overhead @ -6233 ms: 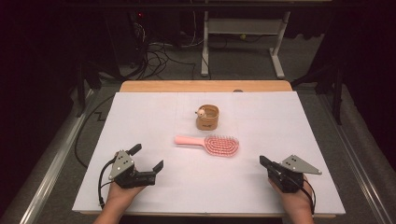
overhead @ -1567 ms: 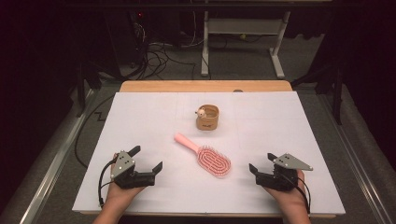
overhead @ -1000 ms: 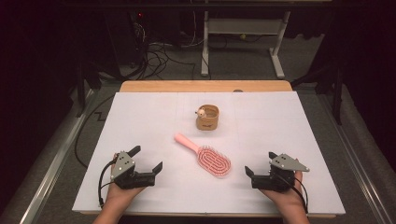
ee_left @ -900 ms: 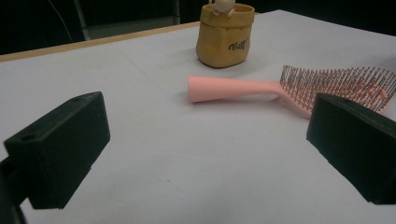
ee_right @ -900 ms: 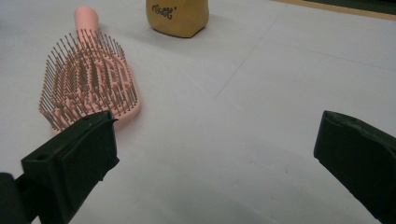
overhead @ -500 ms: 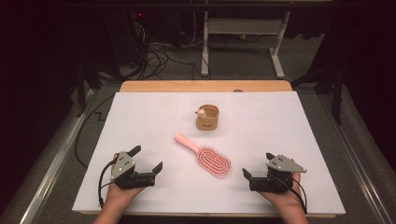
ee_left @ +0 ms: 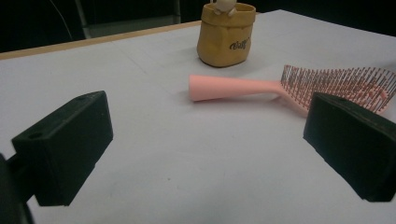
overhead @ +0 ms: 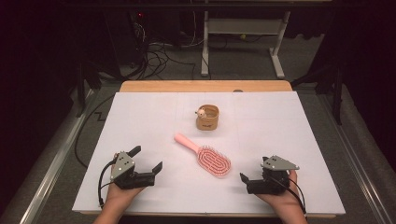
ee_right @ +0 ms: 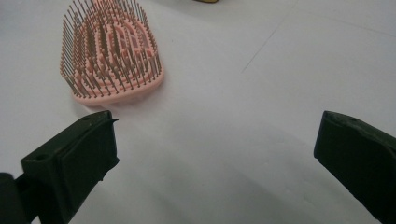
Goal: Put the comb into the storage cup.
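Note:
A pink hairbrush lies bristles-up on the white table cover, with its handle pointing to the far left. Behind it stands a small tan pouch with a little toy peeking out. My left gripper rests near the front left, open and empty; its own view has the brush handle and the pouch ahead. My right gripper is at the front right, open and empty, just right of the brush head. In the right gripper view the bristled head is close, ahead to the left.
The wooden table edge runs along the back. Beyond it, on the dark floor, are cables and a white desk frame. Metal rails flank the table on both sides.
Since the oldest frame the brush has turned from lying crosswise to lying diagonally. Over the last second my right gripper has slid a little left and toward the front edge. The left gripper stayed put.

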`<move>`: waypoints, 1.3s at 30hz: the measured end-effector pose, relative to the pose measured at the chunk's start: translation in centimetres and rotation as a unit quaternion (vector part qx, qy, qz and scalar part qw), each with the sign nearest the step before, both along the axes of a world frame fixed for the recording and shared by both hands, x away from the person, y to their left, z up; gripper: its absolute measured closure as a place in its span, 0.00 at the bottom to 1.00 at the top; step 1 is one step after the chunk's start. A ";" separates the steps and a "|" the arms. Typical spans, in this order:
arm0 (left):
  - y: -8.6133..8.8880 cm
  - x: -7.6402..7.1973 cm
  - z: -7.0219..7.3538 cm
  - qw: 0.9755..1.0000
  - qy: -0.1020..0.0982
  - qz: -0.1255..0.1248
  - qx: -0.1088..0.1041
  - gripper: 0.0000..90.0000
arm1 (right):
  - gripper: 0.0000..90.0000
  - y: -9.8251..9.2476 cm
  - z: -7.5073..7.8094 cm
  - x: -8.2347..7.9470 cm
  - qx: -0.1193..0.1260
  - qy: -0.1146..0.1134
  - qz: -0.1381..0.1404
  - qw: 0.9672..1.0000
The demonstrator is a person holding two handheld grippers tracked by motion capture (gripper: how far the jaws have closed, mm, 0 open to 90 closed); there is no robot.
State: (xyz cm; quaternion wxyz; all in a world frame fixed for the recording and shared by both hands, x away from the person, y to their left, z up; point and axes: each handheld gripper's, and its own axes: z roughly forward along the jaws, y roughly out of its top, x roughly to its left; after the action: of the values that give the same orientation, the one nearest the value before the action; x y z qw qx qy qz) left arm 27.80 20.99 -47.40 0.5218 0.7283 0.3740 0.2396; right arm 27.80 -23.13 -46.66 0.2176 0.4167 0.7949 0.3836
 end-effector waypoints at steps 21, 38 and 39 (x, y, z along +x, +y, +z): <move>0.2 -0.1 0.3 1.000 0.004 0.002 -0.007 0.04 | 0.00 1.2 -0.6 -0.2 -0.032 0.073 0.039 0.996; 0.1 0.2 0.1 1.000 -0.006 0.003 -0.009 0.00 | 0.00 5.0 -0.3 2.2 -0.066 0.109 0.072 0.989; 0.1 0.2 0.1 1.000 -0.006 0.003 -0.009 0.00 | 0.00 5.0 -0.3 2.2 -0.066 0.109 0.072 0.989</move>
State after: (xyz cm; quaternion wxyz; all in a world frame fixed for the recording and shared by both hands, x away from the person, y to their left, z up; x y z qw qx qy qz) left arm 28.04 21.06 -47.31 0.5299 0.7207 0.3755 0.2424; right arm 29.98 -18.11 -46.93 0.1283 0.3819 0.8657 0.2969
